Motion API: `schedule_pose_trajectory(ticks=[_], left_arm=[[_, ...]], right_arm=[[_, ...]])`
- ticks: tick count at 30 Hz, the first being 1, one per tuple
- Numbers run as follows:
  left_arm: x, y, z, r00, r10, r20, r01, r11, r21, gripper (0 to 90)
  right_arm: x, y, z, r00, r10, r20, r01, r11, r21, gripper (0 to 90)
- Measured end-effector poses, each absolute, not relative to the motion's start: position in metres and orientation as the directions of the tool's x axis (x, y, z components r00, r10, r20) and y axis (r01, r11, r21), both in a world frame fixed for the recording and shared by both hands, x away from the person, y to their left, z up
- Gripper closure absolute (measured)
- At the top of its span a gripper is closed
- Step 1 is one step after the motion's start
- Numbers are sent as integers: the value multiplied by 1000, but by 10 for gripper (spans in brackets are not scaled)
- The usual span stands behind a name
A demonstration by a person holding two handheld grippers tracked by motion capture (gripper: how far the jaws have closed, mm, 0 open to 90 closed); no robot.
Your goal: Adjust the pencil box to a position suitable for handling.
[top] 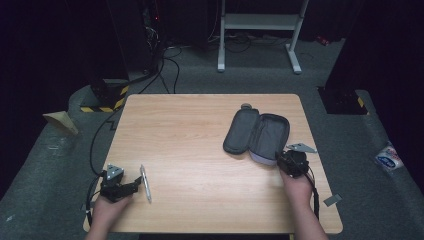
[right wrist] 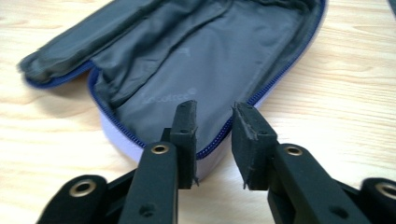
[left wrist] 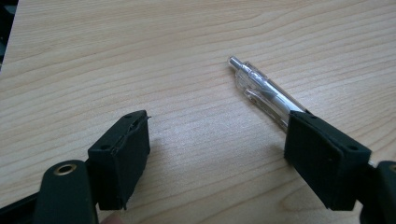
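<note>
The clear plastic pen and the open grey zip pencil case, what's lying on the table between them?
Nothing: in the high view, bare wooden table separates the clear plastic pen from the open grey zip pencil case.

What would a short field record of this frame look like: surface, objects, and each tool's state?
surface: light wooden table
object 1: clear plastic click pen, lying flat near the left tool
object 2: grey fabric pencil case with blue zip, unzipped and lying open
left tool: open, pen beside one jaw, not gripped
right tool: partly open, jaws straddling the case's near rim, not clamped
</note>
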State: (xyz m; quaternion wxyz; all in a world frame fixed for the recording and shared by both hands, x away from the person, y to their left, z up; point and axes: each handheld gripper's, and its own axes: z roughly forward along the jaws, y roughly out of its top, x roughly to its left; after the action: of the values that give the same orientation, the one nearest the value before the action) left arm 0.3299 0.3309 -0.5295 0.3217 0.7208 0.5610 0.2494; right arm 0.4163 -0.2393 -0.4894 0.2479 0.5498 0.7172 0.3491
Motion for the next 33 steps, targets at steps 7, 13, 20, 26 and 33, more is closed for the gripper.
schedule_pose_trajectory(ticks=[7,13,20,26,33], left_arm=[[330,331,-530,244,970,-3,647,-160,745,224],[330,331,-530,243,970,-5,647,-159,745,224],[330,330,-530,245,970,-6,648,-159,745,224],[330,330,-530,245,969,-6,648,-159,745,224],[330,330,-530,247,969,-6,647,-161,745,228]], right_arm=[[396,-220,-492,-332,943,26,582,184,792,716],[380,-205,-494,-371,928,25,563,204,801,712],[360,-185,-496,-432,901,43,533,217,818,711],[349,-175,-491,-477,877,62,505,216,836,667],[357,-196,-476,-438,898,33,478,202,855,605]])
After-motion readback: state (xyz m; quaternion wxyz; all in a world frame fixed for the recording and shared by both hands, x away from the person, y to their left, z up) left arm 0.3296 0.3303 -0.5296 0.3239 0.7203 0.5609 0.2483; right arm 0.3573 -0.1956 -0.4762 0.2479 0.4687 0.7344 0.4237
